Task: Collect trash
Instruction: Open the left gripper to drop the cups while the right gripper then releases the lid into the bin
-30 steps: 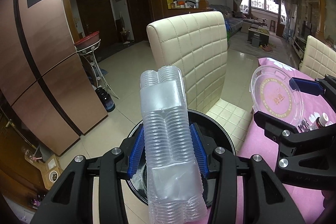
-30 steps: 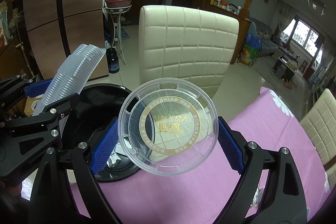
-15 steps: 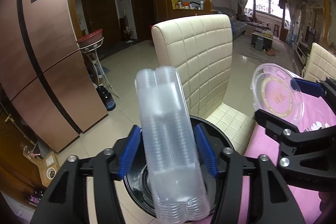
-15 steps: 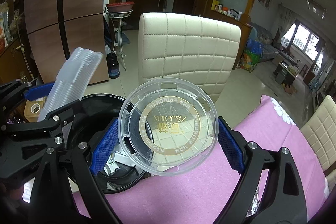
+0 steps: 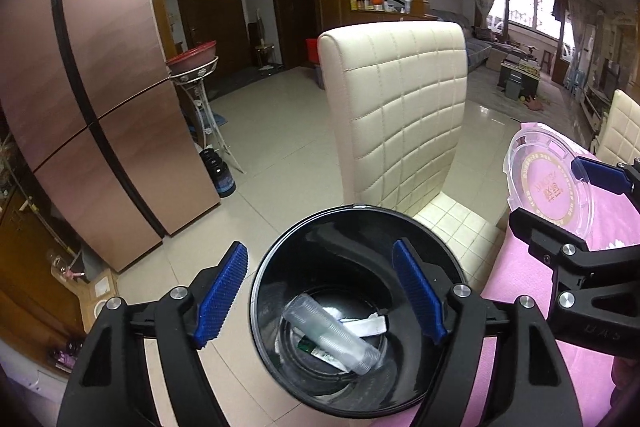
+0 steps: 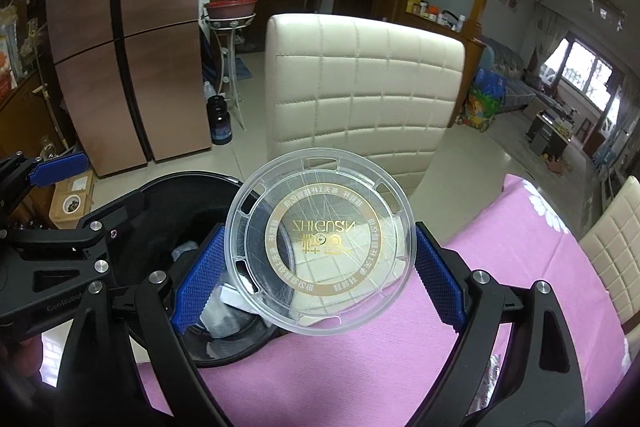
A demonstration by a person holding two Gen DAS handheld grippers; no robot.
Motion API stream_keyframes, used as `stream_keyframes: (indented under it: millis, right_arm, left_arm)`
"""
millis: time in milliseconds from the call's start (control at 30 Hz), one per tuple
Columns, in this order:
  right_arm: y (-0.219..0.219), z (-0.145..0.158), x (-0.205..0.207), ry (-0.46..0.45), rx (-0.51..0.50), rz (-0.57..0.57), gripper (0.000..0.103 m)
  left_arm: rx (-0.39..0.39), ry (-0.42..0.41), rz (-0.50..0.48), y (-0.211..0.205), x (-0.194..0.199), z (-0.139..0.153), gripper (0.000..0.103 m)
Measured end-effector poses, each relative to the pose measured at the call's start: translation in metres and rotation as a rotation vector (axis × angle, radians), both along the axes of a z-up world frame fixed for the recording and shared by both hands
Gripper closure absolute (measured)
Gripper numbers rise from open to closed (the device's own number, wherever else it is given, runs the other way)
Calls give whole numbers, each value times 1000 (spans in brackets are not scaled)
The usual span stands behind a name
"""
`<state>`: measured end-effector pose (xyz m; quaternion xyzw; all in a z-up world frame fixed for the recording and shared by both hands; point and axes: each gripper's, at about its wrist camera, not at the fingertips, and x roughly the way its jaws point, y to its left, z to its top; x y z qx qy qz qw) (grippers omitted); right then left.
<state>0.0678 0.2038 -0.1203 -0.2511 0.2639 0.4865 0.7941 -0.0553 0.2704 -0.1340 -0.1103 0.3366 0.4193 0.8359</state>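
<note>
Jaws of the left gripper (image 5: 320, 297) have just been opening, empty above the bin (image 5: 352, 311); right gripper (image 6: 316, 267) clamps a lid (image 6: 320, 243).

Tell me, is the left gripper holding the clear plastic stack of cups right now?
No, the left gripper has open jaws with nothing between them, and the clear plastic stack of cups lies inside the round black trash bin.
</note>
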Motion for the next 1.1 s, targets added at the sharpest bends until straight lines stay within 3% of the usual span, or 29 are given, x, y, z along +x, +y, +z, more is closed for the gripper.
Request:
stream_keyframes:
  millis: [533, 667, 1100]
  right_arm:
    - [41, 13, -33, 20, 55, 156, 14]
    - [42, 17, -36, 42, 83, 168, 6]
    - [19, 10, -35, 30, 52, 111, 6]
  left_arm:
    - [-4, 21, 171, 21, -59, -6, 30]
    - [-13, 21, 201, 22, -70, -6, 30]
    - [-23, 13, 170, 7, -66, -2, 30]
